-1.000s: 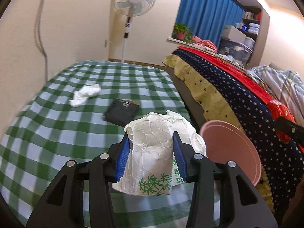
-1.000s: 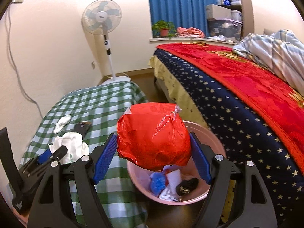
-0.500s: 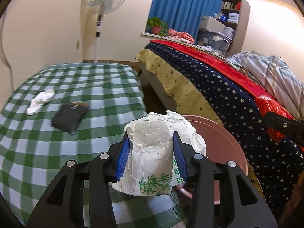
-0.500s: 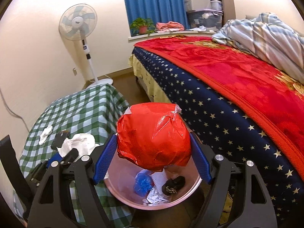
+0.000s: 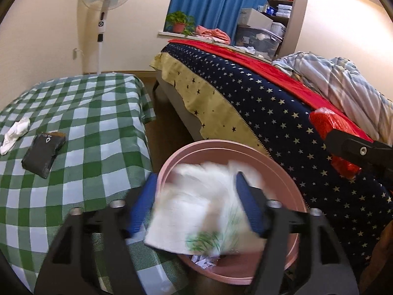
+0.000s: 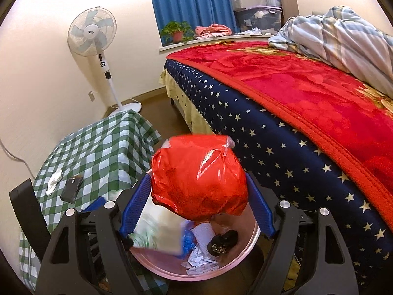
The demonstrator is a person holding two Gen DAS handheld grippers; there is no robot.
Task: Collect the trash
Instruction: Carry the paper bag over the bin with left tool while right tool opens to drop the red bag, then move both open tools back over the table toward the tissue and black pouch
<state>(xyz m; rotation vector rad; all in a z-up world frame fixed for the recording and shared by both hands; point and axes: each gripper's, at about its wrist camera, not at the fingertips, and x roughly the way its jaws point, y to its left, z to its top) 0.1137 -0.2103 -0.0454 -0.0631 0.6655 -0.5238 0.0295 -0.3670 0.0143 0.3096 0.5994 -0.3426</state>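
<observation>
Left wrist view: left hand-held gripper over the pink bin, jaws opening, pads clear of the white paper. Paper blurred between the blue pads, above the bin's mouth. More crumpled paper deep in the bin. Left of the bin, a counter under a green checked cloth, carrying a black pouch and a white tissue just beyond the pouch. Right of the bin, a bed with a starry navy cover. Red bag at the right edge, partly behind the black frame of the right hand-held gripper.

Right wrist view: right hand-held gripper above the bin, jaws opening. Red bag between the blue pads; contact with the pads impossible to tell. White paper blurred, below and left of the bag, inside the bin's mouth. Bin holding blue wrapper, paper scraps, and a dark lump. Pouch and tissue on the counter left of the bin. Fan standing beyond the counter.
</observation>
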